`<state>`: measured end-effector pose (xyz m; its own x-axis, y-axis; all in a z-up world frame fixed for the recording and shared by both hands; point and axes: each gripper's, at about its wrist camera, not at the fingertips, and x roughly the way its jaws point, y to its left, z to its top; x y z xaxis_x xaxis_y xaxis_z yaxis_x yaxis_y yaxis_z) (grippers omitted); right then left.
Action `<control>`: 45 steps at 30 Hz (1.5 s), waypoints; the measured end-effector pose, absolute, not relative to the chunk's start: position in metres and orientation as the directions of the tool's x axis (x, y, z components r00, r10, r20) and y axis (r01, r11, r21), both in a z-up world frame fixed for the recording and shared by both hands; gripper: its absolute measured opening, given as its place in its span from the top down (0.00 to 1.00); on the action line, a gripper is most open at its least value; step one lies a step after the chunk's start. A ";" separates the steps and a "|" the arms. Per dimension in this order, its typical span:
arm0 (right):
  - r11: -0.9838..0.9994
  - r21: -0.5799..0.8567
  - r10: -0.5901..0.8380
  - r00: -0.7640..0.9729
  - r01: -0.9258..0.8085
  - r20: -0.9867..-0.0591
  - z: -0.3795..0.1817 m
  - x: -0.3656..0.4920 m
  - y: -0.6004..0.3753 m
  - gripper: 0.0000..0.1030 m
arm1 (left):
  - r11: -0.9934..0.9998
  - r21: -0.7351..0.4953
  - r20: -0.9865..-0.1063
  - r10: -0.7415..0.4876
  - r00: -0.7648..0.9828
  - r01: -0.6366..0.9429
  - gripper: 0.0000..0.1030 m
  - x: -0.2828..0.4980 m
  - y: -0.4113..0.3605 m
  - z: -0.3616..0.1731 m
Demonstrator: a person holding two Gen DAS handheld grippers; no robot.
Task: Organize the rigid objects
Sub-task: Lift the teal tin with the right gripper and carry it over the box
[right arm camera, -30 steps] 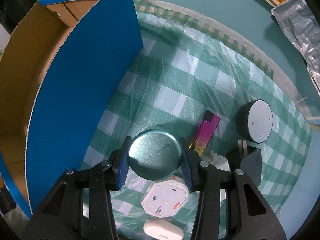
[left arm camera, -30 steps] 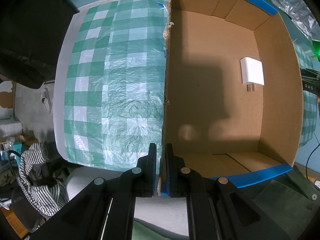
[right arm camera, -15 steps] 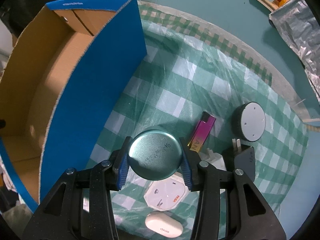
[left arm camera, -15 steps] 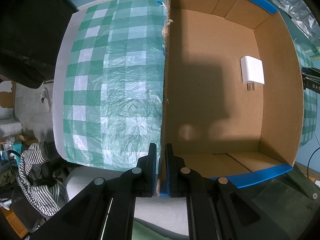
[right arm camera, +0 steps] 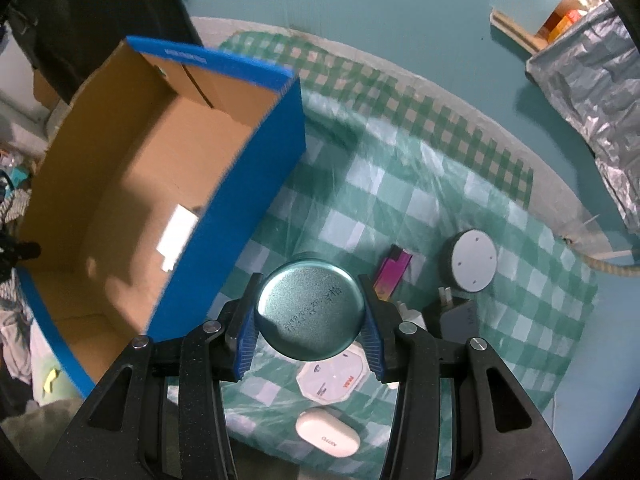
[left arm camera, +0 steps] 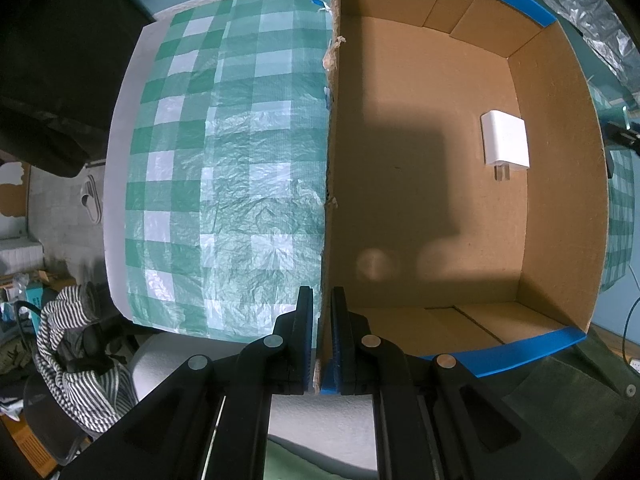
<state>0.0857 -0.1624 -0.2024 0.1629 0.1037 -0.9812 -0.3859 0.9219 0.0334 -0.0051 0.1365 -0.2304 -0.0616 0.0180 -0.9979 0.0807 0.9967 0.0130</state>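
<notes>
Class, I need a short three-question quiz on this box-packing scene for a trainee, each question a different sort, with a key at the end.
1. True or false: the right gripper is shut on the round teal tin.
2. What does the left gripper clamp? A) the white charger B) the cardboard box wall C) the checked tablecloth
3. Fill in: the only item lying inside the cardboard box is the white ____.

Key
1. True; its pads press the tin's sides.
2. B; the wall edge sits between the shut jaws.
3. charger
</notes>
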 end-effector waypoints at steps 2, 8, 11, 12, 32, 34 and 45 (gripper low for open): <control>0.920 0.033 0.110 0.176 -0.391 -0.978 -0.192 0.086 -0.160 0.58 | 0.997 0.013 -0.998 0.018 -0.064 0.081 0.92 -0.005 0.137 -0.231; 0.904 0.011 0.116 0.220 -0.427 -0.969 -0.163 0.086 -0.148 0.58 | 0.997 0.012 -0.998 0.018 -0.064 0.081 0.92 -0.005 0.136 -0.230; 0.898 0.003 0.119 0.236 -0.440 -0.964 -0.151 0.087 -0.142 0.58 | 0.997 0.013 -0.998 0.018 -0.064 0.081 0.92 -0.005 0.136 -0.230; 0.896 0.003 0.122 0.240 -0.444 -0.963 -0.147 0.087 -0.141 0.58 | 0.997 0.012 -0.998 0.018 -0.064 0.081 0.92 -0.005 0.136 -0.230; 0.840 0.035 0.202 0.252 -0.541 -0.946 -0.115 0.094 -0.083 0.58 | 0.997 0.008 -0.998 0.013 -0.067 0.078 0.92 -0.003 0.136 -0.231; 0.837 0.043 0.207 0.244 -0.546 -0.947 -0.118 0.095 -0.078 0.58 | 0.997 0.006 -0.998 0.011 -0.067 0.077 0.92 -0.003 0.137 -0.232; 0.816 0.056 0.199 0.189 -0.575 -0.962 -0.147 0.098 -0.052 0.58 | 0.997 0.005 -0.998 0.010 -0.067 0.082 0.92 -0.003 0.137 -0.233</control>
